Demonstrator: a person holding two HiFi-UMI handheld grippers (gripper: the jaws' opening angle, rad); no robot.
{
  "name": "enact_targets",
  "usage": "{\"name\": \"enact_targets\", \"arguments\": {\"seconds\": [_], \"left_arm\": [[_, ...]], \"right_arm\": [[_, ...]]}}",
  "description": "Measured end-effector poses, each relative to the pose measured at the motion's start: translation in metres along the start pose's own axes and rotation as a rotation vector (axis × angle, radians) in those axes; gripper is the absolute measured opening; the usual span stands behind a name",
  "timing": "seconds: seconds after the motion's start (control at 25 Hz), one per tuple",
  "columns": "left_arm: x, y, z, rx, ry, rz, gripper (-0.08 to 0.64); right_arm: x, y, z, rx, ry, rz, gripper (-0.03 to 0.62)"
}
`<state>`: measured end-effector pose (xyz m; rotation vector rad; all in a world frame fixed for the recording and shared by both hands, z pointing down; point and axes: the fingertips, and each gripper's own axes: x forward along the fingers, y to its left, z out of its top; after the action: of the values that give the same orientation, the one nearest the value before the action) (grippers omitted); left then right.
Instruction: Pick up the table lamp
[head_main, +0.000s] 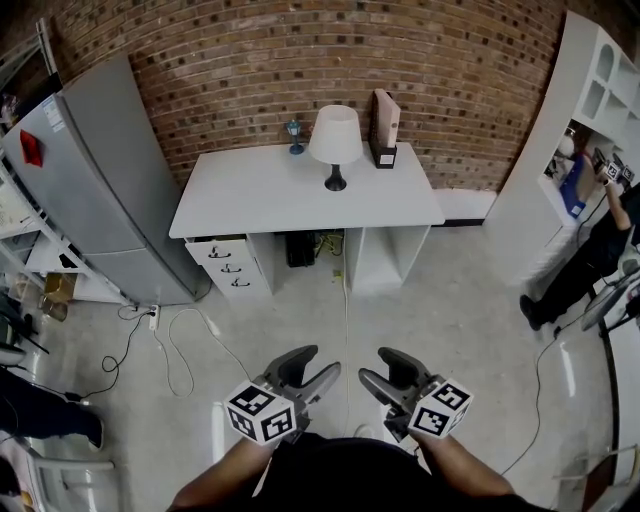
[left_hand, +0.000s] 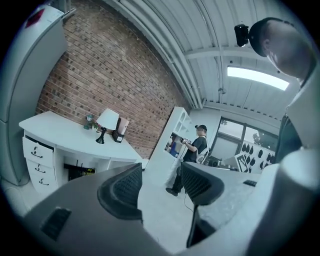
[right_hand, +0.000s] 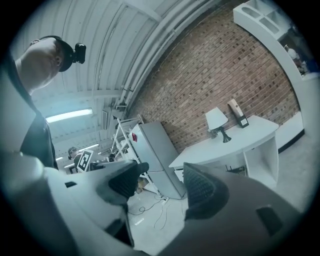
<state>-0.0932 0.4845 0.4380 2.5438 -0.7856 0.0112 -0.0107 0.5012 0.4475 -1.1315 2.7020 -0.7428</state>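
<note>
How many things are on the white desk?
3: the table lamp mid-back, a small blue ornament to its left, a file box to its right. Nothing else shows.

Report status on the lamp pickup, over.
Left tongs and right tongs open, empty, well short of white desk. White-shaded black-based table lamp upright there, untouched. Tan box file close beside it.

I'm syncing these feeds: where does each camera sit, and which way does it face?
Head view: on the person's head, looking steeply down at the white desk and table lamp; forearms, left gripper and right gripper show below.
Left gripper view: rides that gripper, looks along its open, empty jaws past the desk to a bystander; wearer's head top right.
Right gripper view: rides that gripper, looks along open, empty jaws towards desk and fridge; wearer's head top left.
Shared: all three show the lamp on the desk.
</note>
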Motion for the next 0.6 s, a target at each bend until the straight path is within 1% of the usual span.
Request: {"name": "enact_targets", "arguments": {"seconds": [0.12,0.2,0.28,0.4,0.6], "left_arm": [[-0.001,0.003,0.002,-0.042,-0.027,0.0,0.277],[-0.001,0.005,0.002,-0.055,-0.036,0.001,0.292],[-0.002,0.003,0.004,-0.053,-0.043,-0.002,0.303],[-0.001,-0.001,0.005,-0.047,-0.053,-0.014,0.326],[-0.001,-0.009,0.012,-0.046,-0.087,-0.042,0.342]], "right_arm": [[-0.001,-0.001,0.004,0.041,-0.033,0.02,0.348],[-0.002,-0.002,0.007,0.082,-0.057,0.037,0.388],[-0.004,-0.003,0.009,0.107,-0.078,0.046,0.426],[-0.008,-0.005,0.012,0.118,-0.104,0.049,0.489],[-0.015,-0.006,0.021,0.146,-0.144,0.069,0.576]]}}
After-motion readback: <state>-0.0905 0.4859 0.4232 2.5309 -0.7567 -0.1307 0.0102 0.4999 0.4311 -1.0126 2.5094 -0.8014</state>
